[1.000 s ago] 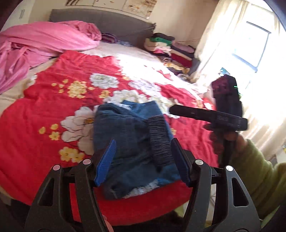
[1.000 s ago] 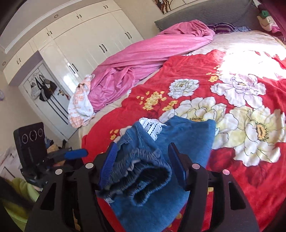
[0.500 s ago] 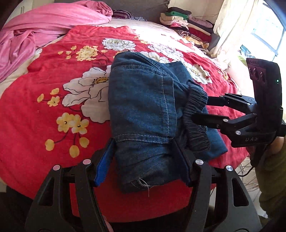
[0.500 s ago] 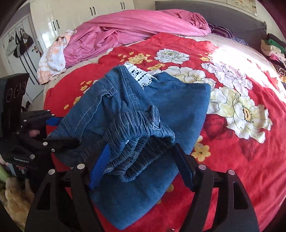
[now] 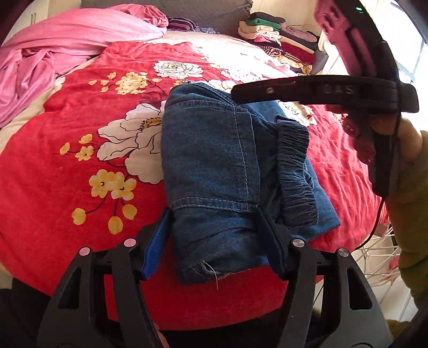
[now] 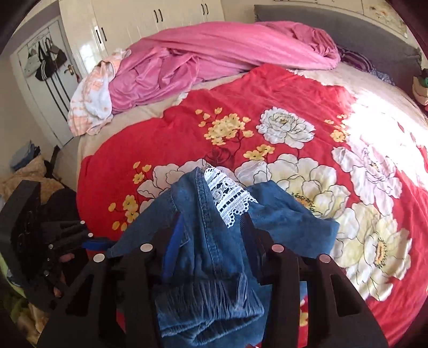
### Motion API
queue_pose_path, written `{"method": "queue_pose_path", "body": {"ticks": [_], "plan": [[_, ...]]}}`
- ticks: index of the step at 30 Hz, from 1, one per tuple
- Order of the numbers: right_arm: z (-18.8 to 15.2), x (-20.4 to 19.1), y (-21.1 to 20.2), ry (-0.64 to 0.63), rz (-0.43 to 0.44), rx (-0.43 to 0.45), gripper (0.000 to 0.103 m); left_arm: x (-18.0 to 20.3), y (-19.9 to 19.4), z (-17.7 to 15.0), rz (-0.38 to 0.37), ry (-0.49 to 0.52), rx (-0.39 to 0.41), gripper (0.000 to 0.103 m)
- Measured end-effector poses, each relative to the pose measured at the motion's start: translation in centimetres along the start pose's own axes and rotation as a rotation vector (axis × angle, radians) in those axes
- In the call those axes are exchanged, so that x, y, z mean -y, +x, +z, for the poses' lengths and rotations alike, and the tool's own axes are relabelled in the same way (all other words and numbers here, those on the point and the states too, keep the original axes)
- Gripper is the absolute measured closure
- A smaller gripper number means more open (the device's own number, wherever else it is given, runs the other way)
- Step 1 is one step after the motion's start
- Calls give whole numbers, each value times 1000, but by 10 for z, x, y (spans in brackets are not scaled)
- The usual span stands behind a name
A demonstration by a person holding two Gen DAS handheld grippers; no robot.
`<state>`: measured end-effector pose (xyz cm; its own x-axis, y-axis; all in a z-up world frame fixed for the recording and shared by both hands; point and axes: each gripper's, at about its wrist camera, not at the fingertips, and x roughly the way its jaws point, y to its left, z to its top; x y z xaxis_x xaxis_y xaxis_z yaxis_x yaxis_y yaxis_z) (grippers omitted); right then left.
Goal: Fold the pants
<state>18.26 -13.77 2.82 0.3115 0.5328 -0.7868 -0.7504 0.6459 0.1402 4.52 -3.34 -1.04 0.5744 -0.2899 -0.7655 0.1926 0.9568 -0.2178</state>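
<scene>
The folded blue denim pants (image 5: 211, 160) lie on the red flowered bedspread (image 5: 53, 174) near the bed's front edge, elastic waistband (image 5: 294, 171) on the right. My left gripper (image 5: 214, 241) is open, its fingers on either side of the near end of the bundle. In the right wrist view the pants (image 6: 211, 254) bulge up between the fingers of my right gripper (image 6: 211, 227), white lace trim (image 6: 230, 198) showing; the jaws are spread wide. The right gripper also shows in the left wrist view (image 5: 321, 91), above the pants' far right.
A crumpled pink blanket (image 6: 214, 53) and a white-orange towel (image 6: 91, 99) lie at the bed's far left. A stack of folded clothes (image 5: 281, 37) sits by the grey headboard (image 5: 165, 10). White wardrobes (image 6: 149, 24) stand beyond the bed.
The right gripper has moved up and over the pants, from beside the waistband. The left gripper stays at the near end. The right view has moved in closer to the denim.
</scene>
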Motion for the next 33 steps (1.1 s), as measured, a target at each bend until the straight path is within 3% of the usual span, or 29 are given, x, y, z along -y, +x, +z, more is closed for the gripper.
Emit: {"method": "queue_pose_path", "body": {"ticks": [3, 6, 9, 18, 21, 24, 27, 31, 33], "plan": [[2, -3, 26, -40, 5, -81, 62, 0, 0, -1, 1, 4, -3, 48], [-3, -19, 31, -116, -41, -87, 98, -2, 1, -2, -11, -7, -7, 48], [1, -37, 17, -230, -186, -21, 98, -4, 0, -2, -22, -13, -7, 48], [7, -18, 61, -197, -281, -96, 98, -2, 3, -5, -35, -3, -30, 46], [8, -10, 59, -146, -274, -76, 94, -2, 4, -6, -41, -6, -32, 46], [7, -4, 55, -105, -289, -59, 80, -2, 4, -6, -41, -7, -32, 46], [6, -1, 47, -68, -267, -33, 77, -2, 4, -6, -40, -5, -36, 45], [3, -2, 23, -23, -261, 44, 58, -2, 6, -6, -41, -4, -41, 43], [-1, -4, 8, 0, -258, 81, 54, -2, 6, -5, -41, -3, -41, 43]]}}
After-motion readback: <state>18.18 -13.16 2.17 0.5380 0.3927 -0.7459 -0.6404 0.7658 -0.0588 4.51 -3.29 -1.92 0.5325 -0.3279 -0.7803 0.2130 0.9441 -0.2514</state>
